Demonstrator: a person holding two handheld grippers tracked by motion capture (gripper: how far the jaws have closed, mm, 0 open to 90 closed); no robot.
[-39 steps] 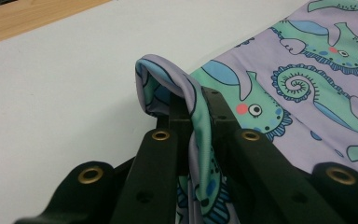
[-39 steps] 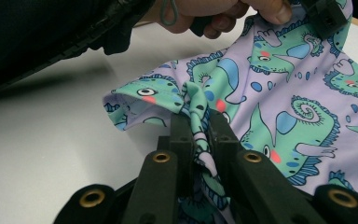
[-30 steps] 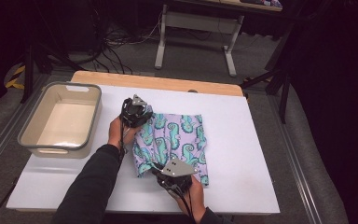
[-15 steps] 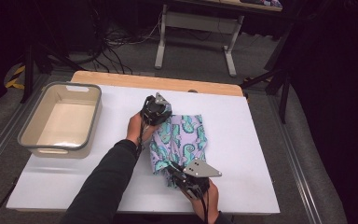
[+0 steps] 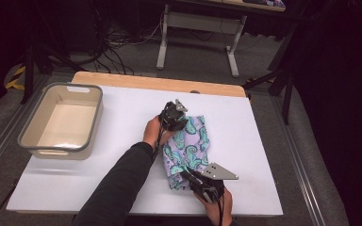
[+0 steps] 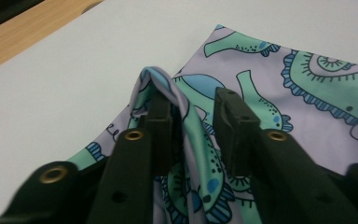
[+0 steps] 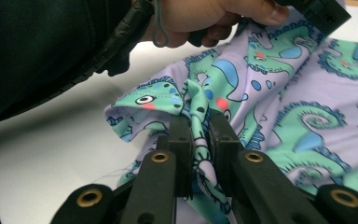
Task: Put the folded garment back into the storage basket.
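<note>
Right gripper view: patterned cloth [image 7: 279, 93] is clenched by the right tool [image 7: 199, 126]; beside the tub [image 5: 61, 123], cloth drapes the just-opened left tool [image 6: 193, 121].

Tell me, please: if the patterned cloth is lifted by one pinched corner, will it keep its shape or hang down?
The patterned cloth will probably hang limp: it bunches into soft folds where the right gripper pinches it. It looks thin and light. A fold drapes over one jaw of the left gripper, whose jaws have just been opening, so it may slip off.

the right gripper [image 7: 199, 135] pinches a fold of seahorse-print cloth [image 7: 284, 93] beneath a hand [image 7: 205, 18].
</note>
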